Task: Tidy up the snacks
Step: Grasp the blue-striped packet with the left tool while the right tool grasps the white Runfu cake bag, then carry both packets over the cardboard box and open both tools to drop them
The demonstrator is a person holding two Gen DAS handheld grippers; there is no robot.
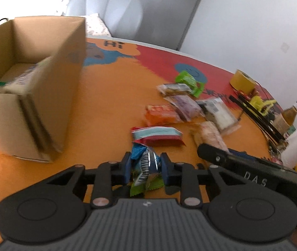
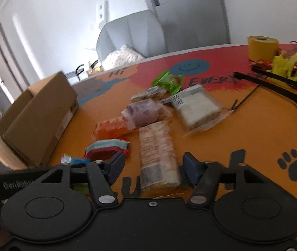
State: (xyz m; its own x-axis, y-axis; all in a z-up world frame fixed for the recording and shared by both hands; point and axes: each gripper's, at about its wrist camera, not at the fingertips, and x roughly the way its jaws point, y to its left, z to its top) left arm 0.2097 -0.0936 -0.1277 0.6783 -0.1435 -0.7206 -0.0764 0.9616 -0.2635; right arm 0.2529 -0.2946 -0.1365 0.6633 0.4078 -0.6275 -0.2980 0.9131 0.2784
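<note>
My left gripper [image 1: 145, 166] is shut on a crumpled blue and green snack packet [image 1: 146, 167], held just above the orange table. An open cardboard box [image 1: 33, 79] stands to its left with a few snacks inside. My right gripper [image 2: 153, 165] is open, its fingers on either side of a long pale cracker pack [image 2: 159, 156] that lies on the table. Other snacks lie beyond: a red and light-blue packet [image 2: 108, 148], an orange packet [image 2: 112, 128], a purple packet [image 2: 142, 113], a clear white-cake pack [image 2: 196, 106] and a green packet [image 2: 167, 81].
A yellow tape roll [image 2: 262, 47] stands at the table's far right, beside a yellow toy [image 2: 286, 64] and black rods [image 2: 274, 79]. The box also shows at the left of the right wrist view [image 2: 39, 119]. A grey armchair [image 2: 129, 35] stands behind the table.
</note>
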